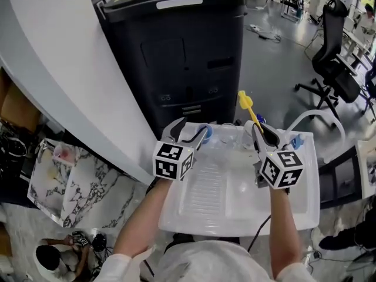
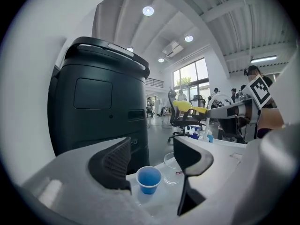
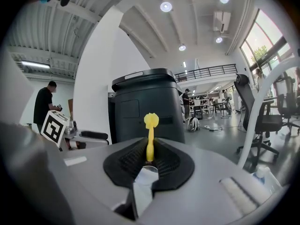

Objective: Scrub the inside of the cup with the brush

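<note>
Left claw (image 2: 151, 158) open; blue cup (image 2: 149, 178) sits untouched in the gap between its jaws. Right claw (image 3: 149, 159) clamped on yellow brush (image 3: 150, 134).

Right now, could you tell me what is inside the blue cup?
Only bare blue wall shows inside the blue cup; the brush is not in it. The cup's near wall hides part of the bottom.

bin: big black bin (image 1: 182, 57) standing right behind the sink, lid sitting closed
sink: white plastic sink (image 1: 235, 210) sitting in front of the bin
faucet: white curved faucet (image 3: 253, 117) arching at the sink's right
chair: black office chair (image 1: 335, 60) standing well right of the bin
box: marble-patterned box (image 1: 70, 184) lying low at left
lights: round ceiling lights (image 3: 165, 6) glowing
</note>
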Action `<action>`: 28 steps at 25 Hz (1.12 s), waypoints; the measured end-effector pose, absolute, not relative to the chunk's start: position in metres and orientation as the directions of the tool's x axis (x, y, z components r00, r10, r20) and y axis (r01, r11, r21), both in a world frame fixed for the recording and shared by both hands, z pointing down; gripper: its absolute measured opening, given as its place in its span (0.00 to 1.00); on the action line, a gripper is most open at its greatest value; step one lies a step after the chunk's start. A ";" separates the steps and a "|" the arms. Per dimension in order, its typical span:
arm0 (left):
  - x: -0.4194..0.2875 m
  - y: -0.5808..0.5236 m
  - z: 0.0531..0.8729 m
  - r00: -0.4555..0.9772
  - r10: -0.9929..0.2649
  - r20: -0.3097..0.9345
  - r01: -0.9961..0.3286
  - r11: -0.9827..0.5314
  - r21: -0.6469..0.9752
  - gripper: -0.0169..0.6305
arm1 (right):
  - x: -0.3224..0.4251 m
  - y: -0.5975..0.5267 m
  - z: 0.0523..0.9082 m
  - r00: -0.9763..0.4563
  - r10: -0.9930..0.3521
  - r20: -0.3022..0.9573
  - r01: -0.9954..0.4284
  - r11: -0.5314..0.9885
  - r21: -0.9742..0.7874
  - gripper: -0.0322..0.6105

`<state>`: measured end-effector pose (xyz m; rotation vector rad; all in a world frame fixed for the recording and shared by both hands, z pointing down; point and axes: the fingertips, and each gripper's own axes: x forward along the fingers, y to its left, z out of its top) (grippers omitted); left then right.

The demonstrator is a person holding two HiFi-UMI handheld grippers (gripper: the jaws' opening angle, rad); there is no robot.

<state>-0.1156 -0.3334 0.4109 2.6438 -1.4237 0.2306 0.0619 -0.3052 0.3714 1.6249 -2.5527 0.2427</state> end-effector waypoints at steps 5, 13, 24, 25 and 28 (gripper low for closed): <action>-0.106 -0.341 0.426 0.606 -0.773 0.190 -0.792 -0.608 0.053 0.52 | 0.057 -0.304 0.372 -0.404 -0.895 0.188 -0.915 0.399 -0.066 0.11; -0.093 -0.346 0.484 0.657 -0.704 0.271 -0.743 -0.666 0.069 0.58 | 0.049 -0.302 0.375 -0.393 -0.896 0.206 -0.919 0.391 -0.052 0.11; -0.094 -0.359 0.548 0.669 -0.646 0.368 -0.713 -0.698 0.071 0.64 | 0.037 -0.298 0.387 -0.368 -0.904 0.218 -0.930 0.360 -0.078 0.11; -0.095 -0.362 0.551 0.669 -0.641 0.377 -0.709 -0.702 0.063 0.64 | 0.037 -0.299 0.387 -0.365 -0.905 0.219 -0.931 0.357 -0.075 0.11; -0.098 -0.369 0.562 0.665 -0.631 0.400 -0.705 -0.708 0.055 0.64 | 0.035 -0.299 0.391 -0.354 -0.905 0.235 -0.935 0.348 -0.069 0.11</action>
